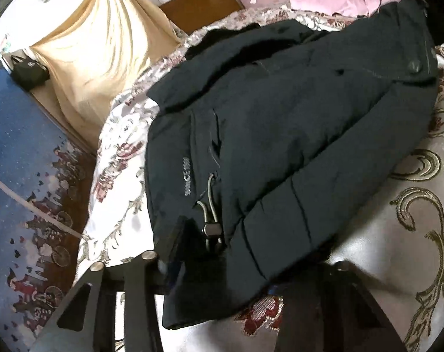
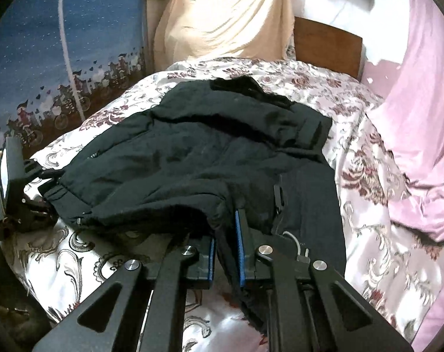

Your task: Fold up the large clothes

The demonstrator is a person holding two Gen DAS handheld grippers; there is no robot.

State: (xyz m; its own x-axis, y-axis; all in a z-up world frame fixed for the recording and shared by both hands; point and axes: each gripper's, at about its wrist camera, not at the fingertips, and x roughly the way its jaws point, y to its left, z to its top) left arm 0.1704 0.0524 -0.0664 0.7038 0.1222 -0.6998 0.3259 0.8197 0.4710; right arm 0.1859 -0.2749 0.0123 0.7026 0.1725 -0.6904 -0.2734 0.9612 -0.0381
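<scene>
A large dark padded jacket (image 1: 265,135) lies partly folded on a floral bedspread (image 1: 421,234). It also shows in the right wrist view (image 2: 192,152). My left gripper (image 1: 222,264) sits at the jacket's near hem by the drawcord toggle (image 1: 211,230); the jaws stand wide with cloth bunched between them, and the fingertips are hidden by fabric. The left gripper also shows at the left edge of the right wrist view (image 2: 31,199). My right gripper (image 2: 224,252) is shut on a fold of the jacket's near edge between its blue pads (image 2: 239,234).
The floral bedspread (image 2: 368,205) covers the bed. A pink sheet (image 2: 412,117) lies at the right. A cream cloth (image 2: 230,14) hangs at the head, beside a brown headboard (image 2: 327,44). A blue patterned wall covering (image 2: 60,44) is on the left.
</scene>
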